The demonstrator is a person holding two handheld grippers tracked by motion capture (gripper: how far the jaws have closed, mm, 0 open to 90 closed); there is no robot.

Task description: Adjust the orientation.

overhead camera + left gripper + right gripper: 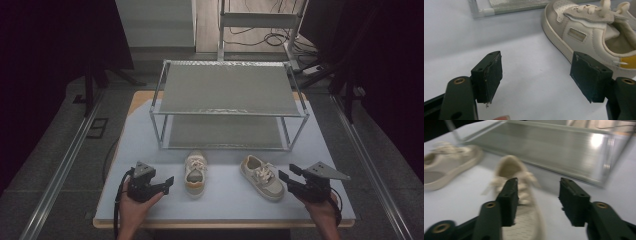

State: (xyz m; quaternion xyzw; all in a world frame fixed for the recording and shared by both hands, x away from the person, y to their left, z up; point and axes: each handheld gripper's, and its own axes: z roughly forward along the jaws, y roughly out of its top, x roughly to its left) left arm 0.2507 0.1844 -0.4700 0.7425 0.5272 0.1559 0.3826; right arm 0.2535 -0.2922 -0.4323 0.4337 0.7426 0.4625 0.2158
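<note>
High view: two pale shoes sit on the table [150, 200] in front of the metal rack [230, 102], the left shoe [195, 172] just off the left gripper [169, 182], the right shoe [262, 177] beside the right gripper [286, 176]. Left gripper view: jaws wide apart, holding nothing, shoe [594, 35] close by the right-hand jaw. Right gripper view: jaws spread, empty, with the blurred shoe [524, 202] partly behind the left-hand jaw.

1. No words, numbers or signs can be read anywhere in these pictures.
2. The small cream lace-up shoe with a yellow heel [596, 32] has a little pale patch on its side, but the patch is blank.
3. The silver metal rack with two shelves [228, 89] has no label.
</note>
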